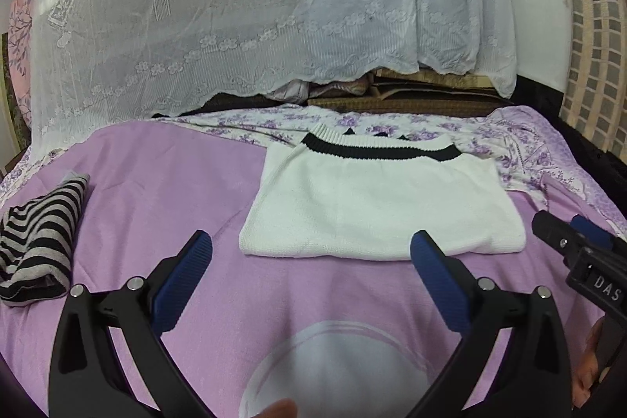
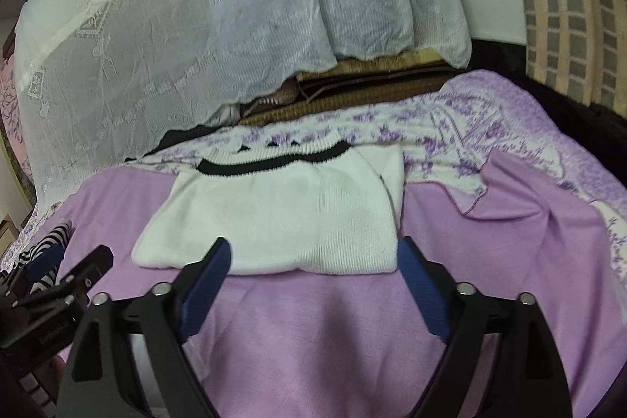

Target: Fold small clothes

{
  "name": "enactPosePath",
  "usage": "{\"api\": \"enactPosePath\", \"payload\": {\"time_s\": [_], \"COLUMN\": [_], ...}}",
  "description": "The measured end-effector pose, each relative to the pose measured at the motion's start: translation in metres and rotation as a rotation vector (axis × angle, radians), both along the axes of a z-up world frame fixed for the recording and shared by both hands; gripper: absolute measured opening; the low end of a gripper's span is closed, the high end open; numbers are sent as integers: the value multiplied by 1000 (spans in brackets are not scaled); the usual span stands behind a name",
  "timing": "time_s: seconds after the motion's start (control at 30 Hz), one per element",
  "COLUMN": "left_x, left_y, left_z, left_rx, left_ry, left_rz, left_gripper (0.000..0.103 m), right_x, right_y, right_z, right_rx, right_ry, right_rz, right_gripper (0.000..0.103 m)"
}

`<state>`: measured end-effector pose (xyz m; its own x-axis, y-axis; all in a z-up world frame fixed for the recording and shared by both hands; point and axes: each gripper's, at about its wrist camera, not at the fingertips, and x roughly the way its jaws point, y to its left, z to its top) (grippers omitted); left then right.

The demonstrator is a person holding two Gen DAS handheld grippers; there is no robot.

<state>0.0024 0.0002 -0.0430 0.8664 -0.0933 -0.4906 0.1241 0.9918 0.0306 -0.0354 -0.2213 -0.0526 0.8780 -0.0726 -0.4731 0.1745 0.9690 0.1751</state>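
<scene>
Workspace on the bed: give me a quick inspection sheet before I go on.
Surface: pink blanket over a floral sheet.
Job's things: white sweater folded flat; striped garment folded at left.
Clutter: nothing seen.
Grippers: left tool open, empty; right tool open, empty, just short of the sweater's near edge.
Cables: nothing seen.
Surroundings: lace curtain, checkered curtain.

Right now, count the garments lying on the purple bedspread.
2. A folded white knit sweater with a black neckline band lies centre, ahead of both tongs; a folded black-and-grey striped garment lies far left. Others may be hidden.
</scene>
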Motion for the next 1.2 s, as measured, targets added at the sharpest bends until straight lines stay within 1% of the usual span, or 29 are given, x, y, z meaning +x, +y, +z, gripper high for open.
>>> {"api": "enactPosePath", "payload": {"time_s": [0.1, 0.17, 0.23, 0.3, 0.4, 0.47, 0.6, 0.7, 0.8, 0.87, 0.93, 0.97, 1.03, 1.13, 1.2], "left_x": [-9, -11, -6, 10, 39, 59, 90, 110, 133, 147, 155, 159, 162, 164, 163], "left_y": [0, 0, -3, -4, 2, 2, -4, -12, -22, -27, -32, -36, -40, -49, -54], "left_z": [6, 6, 7, 8, 5, 4, 9, 17, 17, 7, -10, -25, -46, -63, -65], "left_rx": [-1, 1, 23, 50, 20, 4, 4, -32, -75, -99, -98, -78, -36, 20, 56], "left_ry": [-18, -16, -14, -6, 52, 88, 97, 94, 140, 175, 213, 239, 271, 310, 300], "left_rz": [-1, -3, -4, 12, 28, 37, 47, 50, 26, 22, 12, 7, 11, -14, -16], "left_gripper": [99, 99, 99, 99, 99, 99, 99, 99, 99, 99, 99, 99, 99, 99, 99], "right_x": [-8, -11, -10, -6, -2, 4, 26, 41, 58, 69, 85, 95, 112, 137, 149], "right_y": [2, 1, -3, -10, -19, -28, -50, -70, -90, -101, -111, -115, -122, -127, -129], "right_z": [7, 9, 9, 8, 3, -5, -13, -17, -23, -24, -26, -28, -32, -40, -47], "right_rx": [-14, 2, 35, 63, 94, 123, 158, 198, 254, 281, 304, 320, 350, 360, 350], "right_ry": [-25, -33, -26, -10, 2, 27, 79, 97, 119, 115, 116, 122, 128, 154, 171], "right_rz": [-3, 4, 19, 20, -4, -19, -51, -81, -103, -116, -126, -128, -125, -106, -100], "right_gripper": [94, 94, 94, 94, 94, 94, 94, 94, 93, 91, 88, 87, 86, 86, 86]}}
